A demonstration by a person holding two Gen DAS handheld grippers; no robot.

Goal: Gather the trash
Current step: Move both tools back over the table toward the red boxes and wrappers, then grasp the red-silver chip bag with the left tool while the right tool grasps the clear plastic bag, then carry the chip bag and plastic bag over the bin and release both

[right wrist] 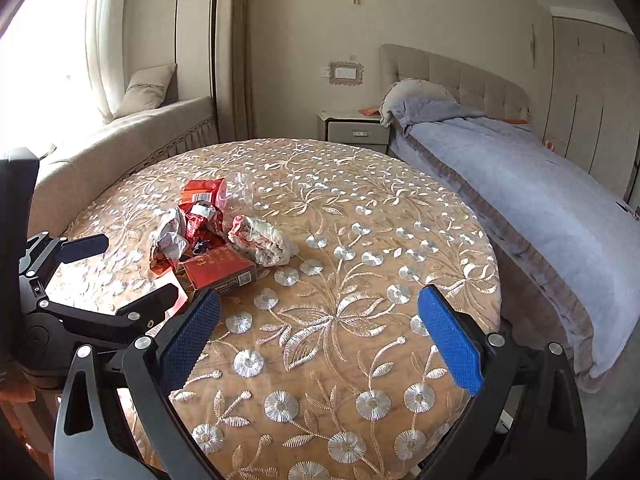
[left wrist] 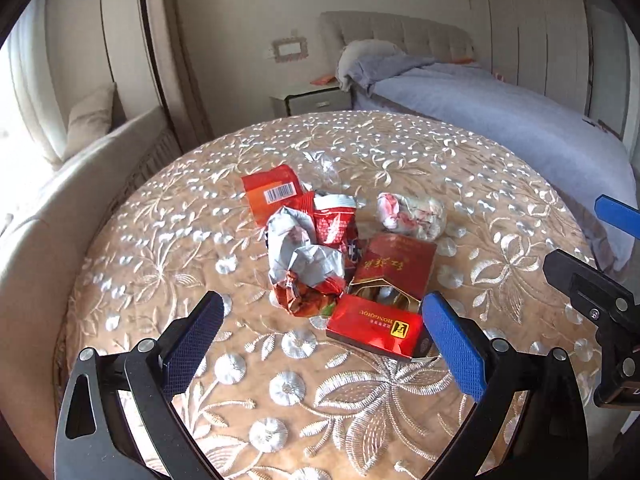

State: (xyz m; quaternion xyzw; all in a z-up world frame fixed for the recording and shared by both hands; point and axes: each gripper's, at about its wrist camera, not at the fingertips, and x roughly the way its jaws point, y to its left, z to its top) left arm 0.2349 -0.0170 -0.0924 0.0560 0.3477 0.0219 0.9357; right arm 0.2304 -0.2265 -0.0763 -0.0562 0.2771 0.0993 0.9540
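A pile of trash lies on the round embroidered table [left wrist: 360,392]. It holds an open red cigarette box [left wrist: 384,300], a crumpled grey and red wrapper [left wrist: 304,264], a red packet with a barcode [left wrist: 272,192] and a whitish crumpled wrapper [left wrist: 412,212]. My left gripper [left wrist: 320,344] is open and empty, just in front of the pile, its right finger beside the box lid. My right gripper [right wrist: 320,340] is open and empty over bare cloth, right of the pile [right wrist: 216,240]. The left gripper [right wrist: 120,272] shows in the right wrist view, the right gripper's finger [left wrist: 616,212] in the left wrist view.
A bed with a blue blanket [right wrist: 520,184] stands right of the table. A nightstand [right wrist: 356,128] is behind it. A cushioned window seat [right wrist: 120,136] with a pillow runs along the left. The table [right wrist: 400,240] edge drops off close on the right.
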